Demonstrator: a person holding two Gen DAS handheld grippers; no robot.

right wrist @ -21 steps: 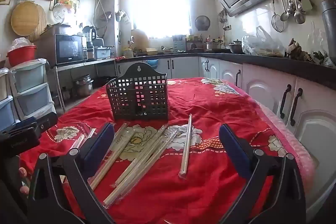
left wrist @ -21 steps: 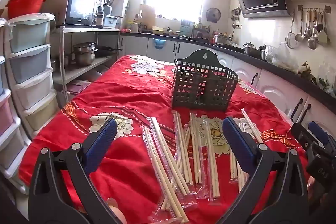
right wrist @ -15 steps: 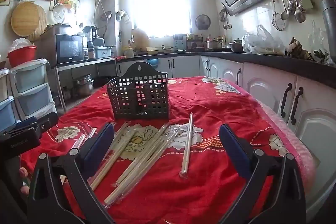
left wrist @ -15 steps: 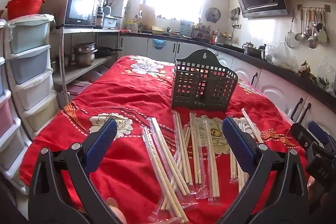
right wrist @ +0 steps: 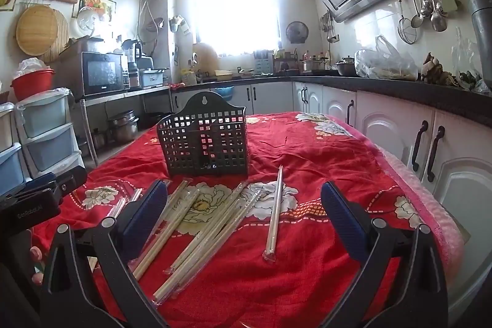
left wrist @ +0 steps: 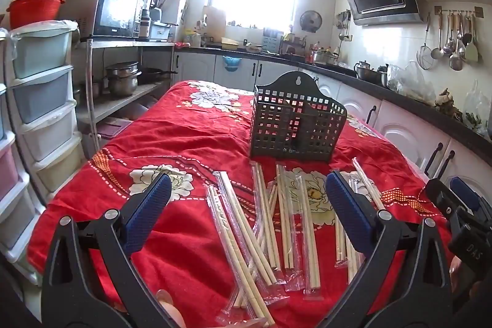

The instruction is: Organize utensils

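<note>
Several pairs of wooden chopsticks in clear wrappers [left wrist: 267, 220] lie side by side on the red flowered tablecloth [left wrist: 184, 137]. Behind them stands an empty black lattice utensil holder [left wrist: 295, 125]. My left gripper [left wrist: 246, 205] is open and empty, hovering above the near ends of the chopsticks. In the right wrist view the same chopsticks [right wrist: 196, 220] lie left of centre, one pair [right wrist: 275, 211] lies apart to the right, and the holder [right wrist: 206, 140] stands behind. My right gripper [right wrist: 243, 211] is open and empty above them.
The right gripper's body [left wrist: 461, 217] shows at the right edge of the left wrist view; the left one [right wrist: 37, 199] shows at the left of the right wrist view. Plastic drawers [left wrist: 40, 100] stand left of the table, white cabinets [right wrist: 430, 149] right.
</note>
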